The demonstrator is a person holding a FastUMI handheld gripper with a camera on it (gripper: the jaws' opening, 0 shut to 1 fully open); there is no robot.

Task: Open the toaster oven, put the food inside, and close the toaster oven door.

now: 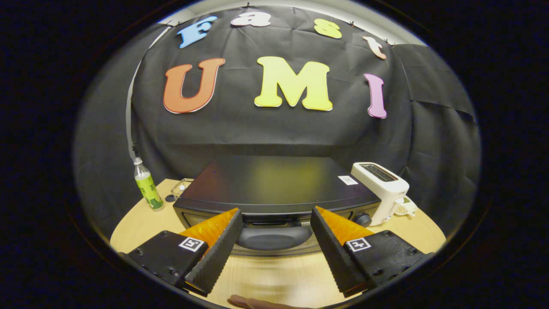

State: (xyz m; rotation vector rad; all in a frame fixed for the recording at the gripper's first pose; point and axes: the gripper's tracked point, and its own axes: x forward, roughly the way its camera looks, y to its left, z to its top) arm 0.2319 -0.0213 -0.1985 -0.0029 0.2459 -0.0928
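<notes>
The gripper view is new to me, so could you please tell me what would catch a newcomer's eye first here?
The black toaster oven dominates, standing on the round wooden table straight ahead, with its door handle in the gap between the fingers of the open claw. A white toaster stands right beside the oven on one side. A clear bottle with a green label stands apart on the other side, near the table's edge.

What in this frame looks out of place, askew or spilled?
Nothing stands out. The toaster oven sits squarely on the table, the bottle and white toaster stand upright, and the tool is open before the oven.
</notes>
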